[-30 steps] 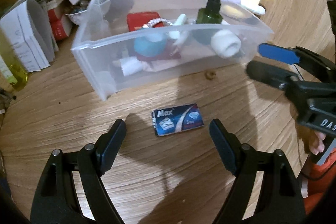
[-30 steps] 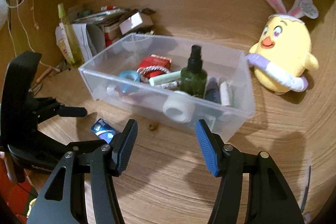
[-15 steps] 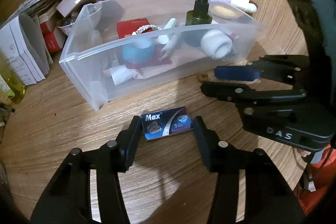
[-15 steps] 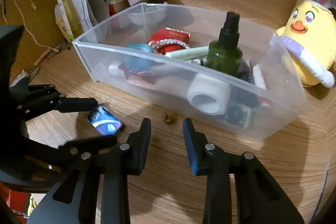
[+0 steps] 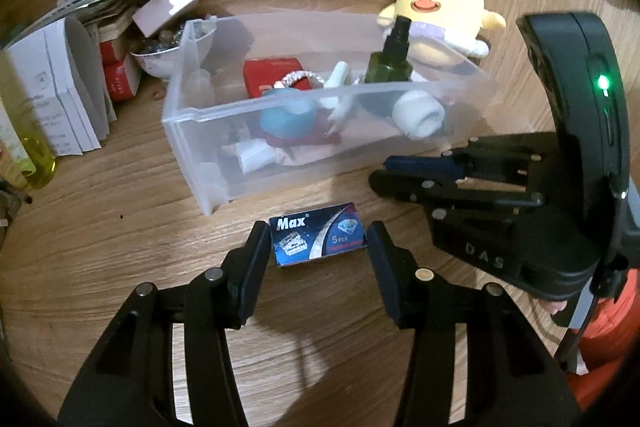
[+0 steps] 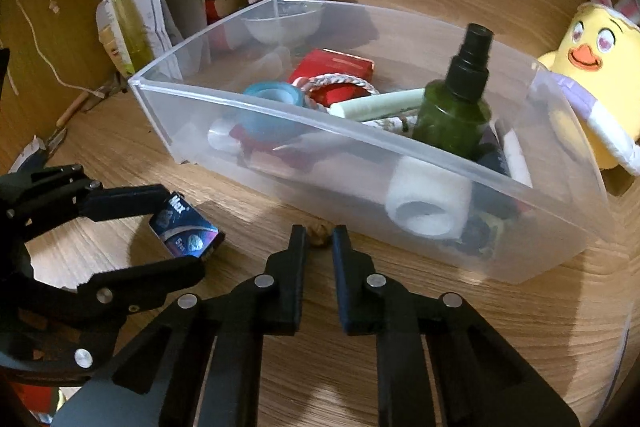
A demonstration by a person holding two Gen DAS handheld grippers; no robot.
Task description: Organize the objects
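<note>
A clear plastic bin (image 5: 328, 131) is seen on the wooden tabletop (image 5: 120, 267) and serves as the landmark. Inside it a green spray bottle (image 6: 456, 107), a red box (image 6: 336, 71), a blue tape roll (image 6: 272, 111), a white roll (image 6: 428, 199) against the near wall and a pale tube (image 6: 380, 103) are held.

Just in front of the bin's near wall, a blue packet marked "Max" (image 5: 318, 239) is laid flat on the tabletop. It is bracketed by the left tool (image 5: 318, 245), whose pads are pressed against its two short ends, so the packet is grasped while resting on the wood.

Also just in front of the near wall, to the right of the packet in the left wrist view, a small brown object (image 6: 319, 229) is found on the tabletop. The right tool (image 6: 319, 233) is clenched, with its fingertips set on either side of that object; whether the object is actually pinched cannot be told.

Behind the bin's right end a yellow plush chick (image 5: 440, 7) with rabbit ears is placed. Beyond the bin's left end, papers and small boxes (image 5: 80, 67) are piled, and a yellow bottle (image 6: 120, 11) is stood among them.
</note>
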